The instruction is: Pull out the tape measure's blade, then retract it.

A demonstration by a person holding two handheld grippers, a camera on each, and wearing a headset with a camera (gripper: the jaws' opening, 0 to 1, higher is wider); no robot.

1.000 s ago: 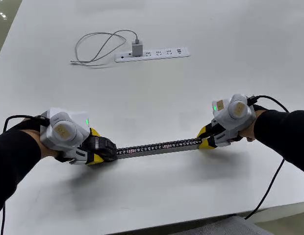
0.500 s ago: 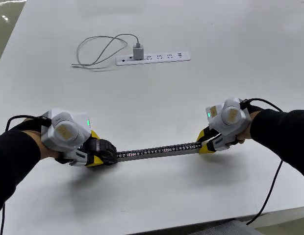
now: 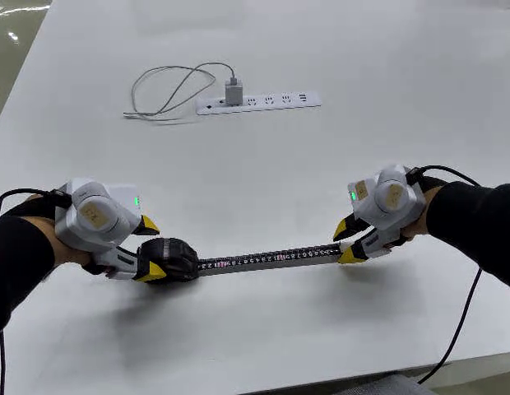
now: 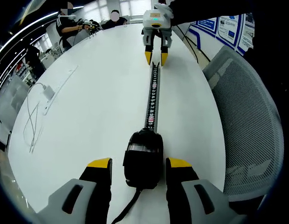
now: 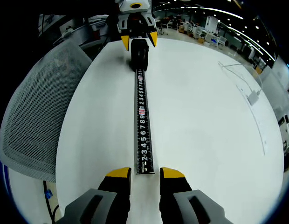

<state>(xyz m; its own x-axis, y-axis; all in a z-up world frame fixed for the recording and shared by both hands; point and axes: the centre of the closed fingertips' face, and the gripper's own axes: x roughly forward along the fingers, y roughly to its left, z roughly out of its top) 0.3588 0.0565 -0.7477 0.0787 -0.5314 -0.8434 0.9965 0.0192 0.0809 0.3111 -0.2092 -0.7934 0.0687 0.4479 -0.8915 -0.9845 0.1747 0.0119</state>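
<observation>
Blade [image 3: 271, 258] out, laid flat along the table [image 3: 321, 164] from the case [image 3: 169, 259] toward the right hand-held gripper [image 3: 345, 243]. Pull-out is judged done. Retraction is left, and no sign of it is seen yet.

The left hand-held gripper [image 3: 150, 248] is spread, with its jaws standing either side of the case. In the left gripper view a gap is seen beside one jaw. The right hand-held gripper is spread too, with the blade tip lying between its jaws, unpinched. The case rests on the table.

Against half a second ago: the left jaws were closed on the case and are now opened off it, and the right jaws were tighter about the blade tip and are now parted. The length of blade drawn out is much the same — no wind-back is noted.
</observation>
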